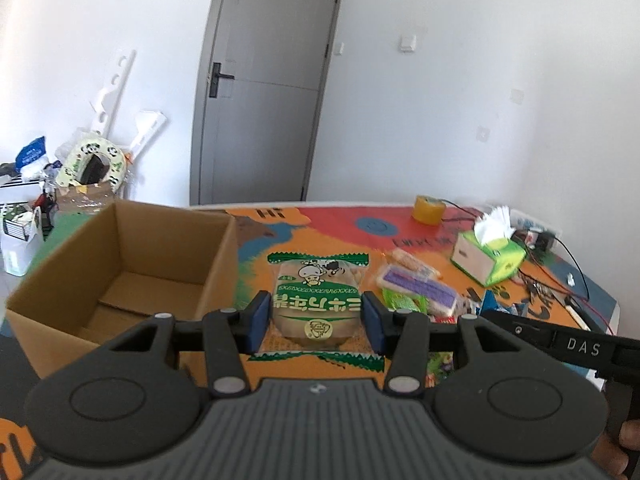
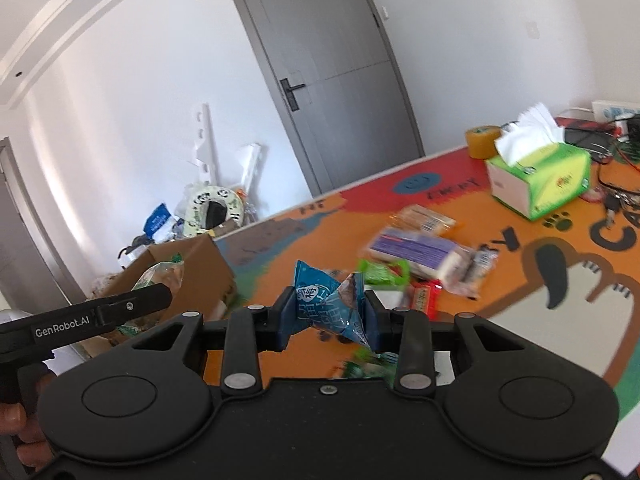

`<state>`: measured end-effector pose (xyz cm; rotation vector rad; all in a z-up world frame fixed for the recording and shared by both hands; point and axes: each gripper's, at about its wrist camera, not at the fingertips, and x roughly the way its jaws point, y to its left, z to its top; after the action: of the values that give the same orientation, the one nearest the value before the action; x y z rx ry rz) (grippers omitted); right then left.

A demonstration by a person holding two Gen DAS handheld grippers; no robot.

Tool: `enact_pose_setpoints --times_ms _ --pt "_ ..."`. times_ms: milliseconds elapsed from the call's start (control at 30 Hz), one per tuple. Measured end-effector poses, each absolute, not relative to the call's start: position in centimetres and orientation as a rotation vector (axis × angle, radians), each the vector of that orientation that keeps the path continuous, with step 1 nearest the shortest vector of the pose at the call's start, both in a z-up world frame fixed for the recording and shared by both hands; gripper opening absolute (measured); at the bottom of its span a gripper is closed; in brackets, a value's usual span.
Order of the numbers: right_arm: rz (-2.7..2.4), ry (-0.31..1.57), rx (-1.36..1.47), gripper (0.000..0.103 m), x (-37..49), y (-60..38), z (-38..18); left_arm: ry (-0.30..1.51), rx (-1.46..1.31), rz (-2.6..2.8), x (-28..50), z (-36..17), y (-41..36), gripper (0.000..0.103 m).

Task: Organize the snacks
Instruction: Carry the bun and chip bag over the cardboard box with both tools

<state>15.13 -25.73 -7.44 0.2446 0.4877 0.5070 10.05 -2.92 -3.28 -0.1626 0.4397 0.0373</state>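
Observation:
My left gripper (image 1: 317, 320) is shut on a green-and-white snack bag (image 1: 318, 300) and holds it just right of the open cardboard box (image 1: 120, 264), above the mat. My right gripper (image 2: 330, 314) is shut on a crumpled blue snack packet (image 2: 332, 300), lifted over the table. The box also shows in the right wrist view (image 2: 200, 264), with the left gripper's bag (image 2: 160, 276) over it. A pile of loose snacks lies on the table: a purple-labelled pack (image 1: 418, 286) (image 2: 416, 250), a biscuit pack (image 2: 426, 220), green (image 2: 384, 272) and red (image 2: 426, 298) wrappers.
A colourful mat (image 2: 520, 280) covers the table. A green tissue box (image 1: 488, 258) (image 2: 540, 180) and a yellow tape roll (image 1: 429, 209) (image 2: 482, 141) stand at the back. Cables and small parts (image 1: 548, 276) lie at the far right. Clutter sits on the floor by the wall (image 1: 84, 168).

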Motion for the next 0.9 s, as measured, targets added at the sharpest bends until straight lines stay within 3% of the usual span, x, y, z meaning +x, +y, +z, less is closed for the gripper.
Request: enact_pose_setpoints --times_ms 900 --pt "0.669 0.481 0.183 0.036 17.1 -15.2 -5.8 0.417 -0.266 0.230 10.0 -3.9 7.1 0.048"
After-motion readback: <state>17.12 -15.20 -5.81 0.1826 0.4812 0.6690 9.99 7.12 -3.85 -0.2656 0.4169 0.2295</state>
